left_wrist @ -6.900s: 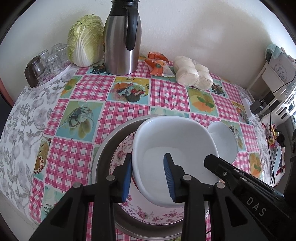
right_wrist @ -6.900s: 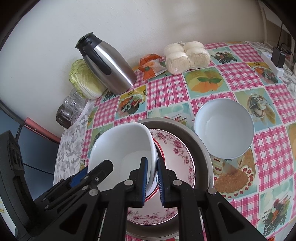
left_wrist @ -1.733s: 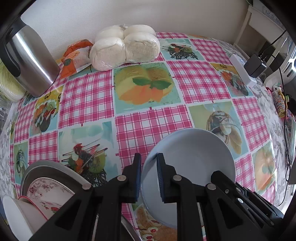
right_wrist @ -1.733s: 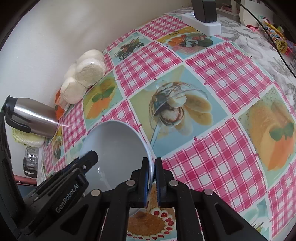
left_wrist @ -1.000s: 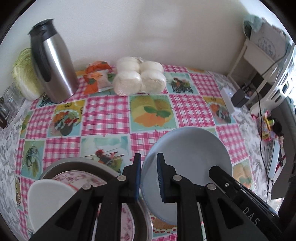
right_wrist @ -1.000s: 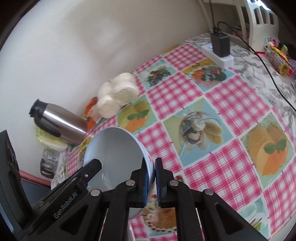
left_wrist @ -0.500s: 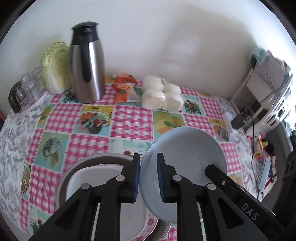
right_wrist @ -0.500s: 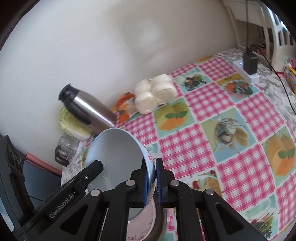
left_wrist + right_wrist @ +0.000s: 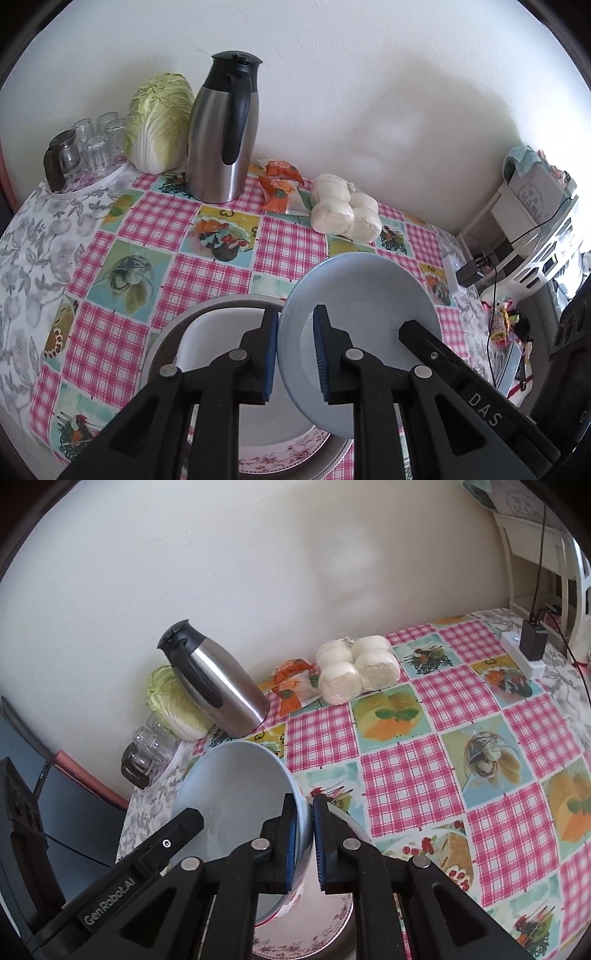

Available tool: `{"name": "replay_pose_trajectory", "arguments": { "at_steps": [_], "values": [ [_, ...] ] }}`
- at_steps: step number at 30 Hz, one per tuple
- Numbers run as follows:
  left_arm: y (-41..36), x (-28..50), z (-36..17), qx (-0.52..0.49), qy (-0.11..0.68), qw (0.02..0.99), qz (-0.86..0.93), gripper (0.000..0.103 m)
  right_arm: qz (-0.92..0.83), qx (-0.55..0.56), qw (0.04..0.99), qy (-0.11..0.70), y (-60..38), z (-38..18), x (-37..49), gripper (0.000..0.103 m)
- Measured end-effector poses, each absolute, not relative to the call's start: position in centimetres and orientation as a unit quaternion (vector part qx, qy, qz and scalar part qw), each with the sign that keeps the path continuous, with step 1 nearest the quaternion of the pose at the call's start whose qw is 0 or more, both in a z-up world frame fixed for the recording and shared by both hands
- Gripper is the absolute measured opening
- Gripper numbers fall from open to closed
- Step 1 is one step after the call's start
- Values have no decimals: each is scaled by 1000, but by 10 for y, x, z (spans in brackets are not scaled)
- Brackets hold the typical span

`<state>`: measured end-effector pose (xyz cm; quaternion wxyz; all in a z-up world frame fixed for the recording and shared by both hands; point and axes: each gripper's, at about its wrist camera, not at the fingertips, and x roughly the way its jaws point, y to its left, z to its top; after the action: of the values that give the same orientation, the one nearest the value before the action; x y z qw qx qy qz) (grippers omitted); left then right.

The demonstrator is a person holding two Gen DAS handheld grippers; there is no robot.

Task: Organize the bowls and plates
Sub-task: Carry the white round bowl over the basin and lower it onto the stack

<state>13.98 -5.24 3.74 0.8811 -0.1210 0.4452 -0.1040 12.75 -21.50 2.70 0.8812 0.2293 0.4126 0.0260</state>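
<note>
A pale round bowl (image 9: 362, 295) hangs tilted in the air, gripped on both sides. My left gripper (image 9: 297, 350) is shut on its left rim, one pad inside and one outside. My right gripper (image 9: 304, 834) is shut on the opposite rim of the bowl (image 9: 236, 790). Each view shows the other gripper's black finger reaching in at the bowl's far edge. Below the bowl lies a metal pan (image 9: 207, 306) holding a white squarish dish (image 9: 214, 332) on a floral plate (image 9: 295, 446). The floral plate (image 9: 317, 930) also shows under the right gripper.
Along the wall stand a steel jug (image 9: 221, 129), a cabbage (image 9: 159, 122), a tray of glasses (image 9: 88, 147), an orange packet (image 9: 280, 184) and a bag of white buns (image 9: 343, 214). A power strip with a charger (image 9: 461, 269) lies at the table's right edge, beside a white shelf.
Both grippers have lifted the round bowl off the checked cloth and carried it left, over the pan with the white dish. The views have rolled and show more of the wall.
</note>
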Motion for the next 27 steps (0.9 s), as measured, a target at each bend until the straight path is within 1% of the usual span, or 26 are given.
{"name": "replay_pose_trajectory", "arguments": {
  "at_steps": [9,18,27],
  "values": [
    [-29,128,41,-136,434,886,-89,18,46,205,878,431,-191,21,128,12],
    [-3,122,27,-155,448,878,-69,18,62,155,875,454,-161,8,130,12],
    [4,124,14,-166,464,868,-59,18,58,114,870,476,-147,-6,135,12]
  ]
}}
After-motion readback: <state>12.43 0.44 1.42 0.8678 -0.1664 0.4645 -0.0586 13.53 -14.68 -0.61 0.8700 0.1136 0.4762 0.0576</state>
